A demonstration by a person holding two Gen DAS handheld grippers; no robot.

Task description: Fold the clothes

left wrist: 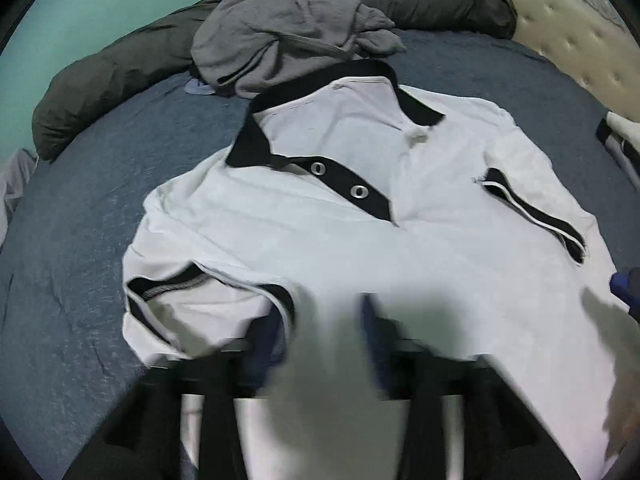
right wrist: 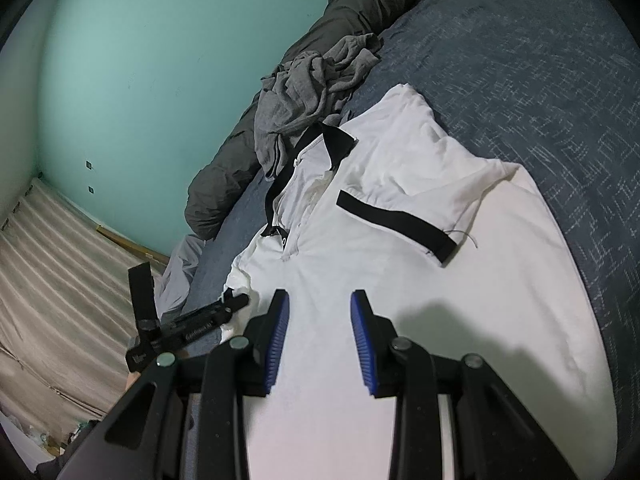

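A white polo shirt (left wrist: pixel 360 240) with a black collar, black placket and black sleeve bands lies face up on the bed, both sleeves folded in over the chest. My left gripper (left wrist: pixel 320 332) is blurred and hangs over the shirt's lower left part beside the folded left sleeve. Its fingers stand apart with only flat fabric showing between them. My right gripper (right wrist: pixel 320 320) is open above the shirt (right wrist: pixel 400 280) below the right sleeve band, its blue pads (right wrist: pixel 278 340) clear of the cloth. The left gripper's black body (right wrist: pixel 188 324) shows at the shirt's left edge.
A crumpled grey garment (left wrist: pixel 280 40) lies just behind the collar. A dark green duvet (left wrist: pixel 100 80) is rolled along the far side of the blue bed sheet (left wrist: pixel 80 240). A beige tufted headboard (left wrist: pixel 580 40) is at the right, a teal wall (right wrist: pixel 140 60) behind.
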